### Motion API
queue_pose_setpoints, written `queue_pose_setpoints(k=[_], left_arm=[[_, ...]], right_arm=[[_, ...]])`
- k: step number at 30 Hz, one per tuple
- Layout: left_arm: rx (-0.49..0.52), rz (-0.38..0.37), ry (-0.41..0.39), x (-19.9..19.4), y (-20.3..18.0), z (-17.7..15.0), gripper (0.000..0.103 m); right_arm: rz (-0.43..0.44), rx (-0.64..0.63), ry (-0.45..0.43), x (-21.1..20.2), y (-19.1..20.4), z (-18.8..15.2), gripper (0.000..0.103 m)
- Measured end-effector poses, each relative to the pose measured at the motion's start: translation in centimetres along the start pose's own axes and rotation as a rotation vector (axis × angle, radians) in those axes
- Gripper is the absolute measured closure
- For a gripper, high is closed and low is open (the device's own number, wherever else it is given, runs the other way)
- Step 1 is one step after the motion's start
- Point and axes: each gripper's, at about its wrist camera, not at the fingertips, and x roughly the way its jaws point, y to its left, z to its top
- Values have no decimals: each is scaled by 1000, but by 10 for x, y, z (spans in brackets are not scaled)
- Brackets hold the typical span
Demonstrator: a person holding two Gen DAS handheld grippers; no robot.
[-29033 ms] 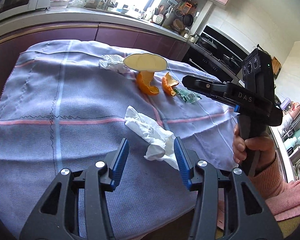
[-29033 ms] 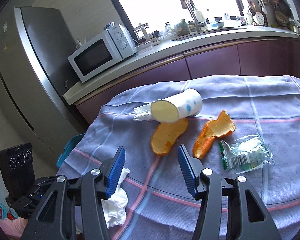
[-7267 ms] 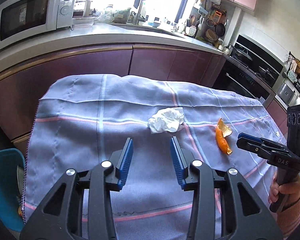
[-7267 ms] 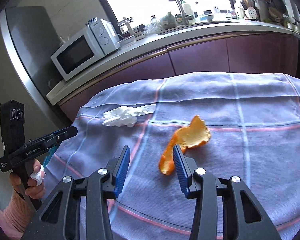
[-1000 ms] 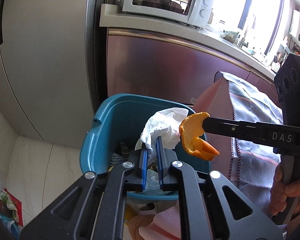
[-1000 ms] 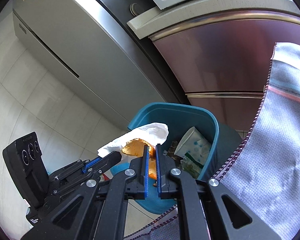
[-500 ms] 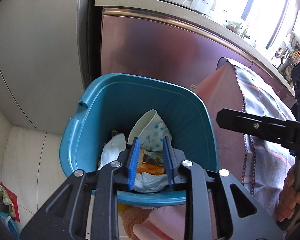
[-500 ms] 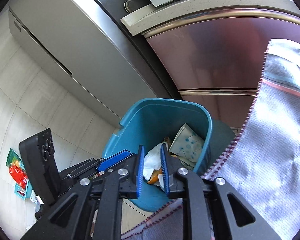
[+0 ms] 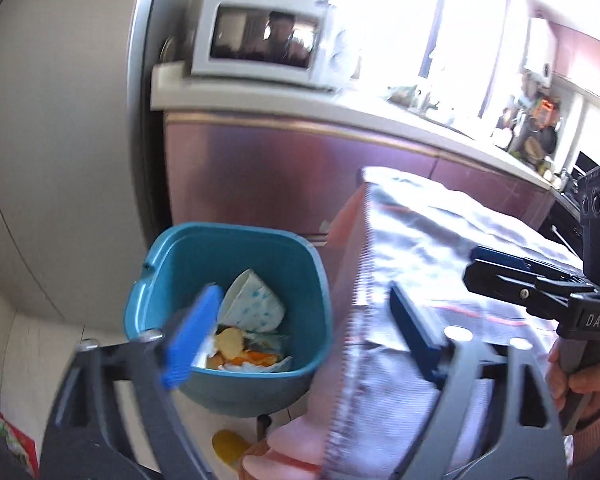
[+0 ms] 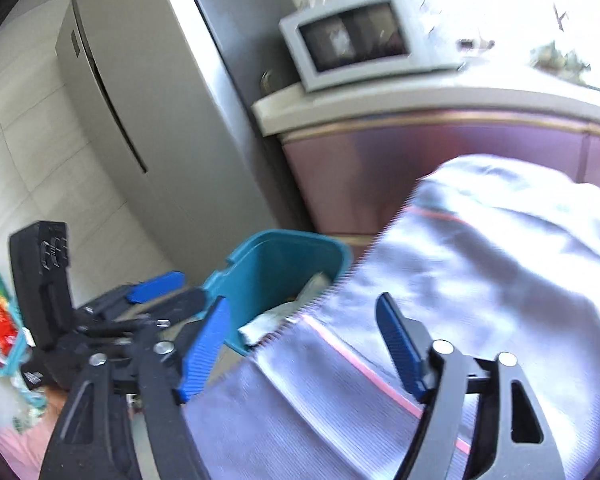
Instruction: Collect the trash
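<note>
The left gripper is opening wide, and nothing is between its jaws. The right gripper is opening too, and it holds nothing.

The trash now lies in the blue bin. The bin stands on the floor just past the left edge of the cloth. Inside it you can see a paper cup, some orange peel and white tissue.

What could go wrong? The pictures are blurry, so both hands seem to be moving fast. The bin is light plastic and sits right beside the hanging cloth edge. I think a quick swing could knock the bin rim, and the bin could tip and spill the trash.

A blue finger hangs right over the fringe at the cloth's edge. It could catch there and drag the cloth off.

The two grippers are close together beside the bin, so they might bump.

Only the near corner of the cloth shows. I cannot tell if more trash is left on it.
</note>
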Motion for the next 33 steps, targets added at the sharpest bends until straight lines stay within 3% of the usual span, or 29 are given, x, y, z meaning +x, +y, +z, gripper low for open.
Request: queue_pose_setpoints(k=[3,8,15,20,33], left_arm=[[33,-10,-63,-20,-23,-7,6],[73,-12,-103,-36,-67,-18,5],[123,5,-252,-63,-130,-35,5],[124,-27,-226,-57,-160,-42,5],[206,5,-315,-63,-200,-48,5]], right_arm=[[-109,-5,-86,-38,-9,-15,7],[-295,3,-199,-95,-23,-44,7],[-527,-11,-355,-161,-47,-82,7],[-597,15,-382,-185,-63,-98,7],[-658,28,-423,-200,-69,-108,7]])
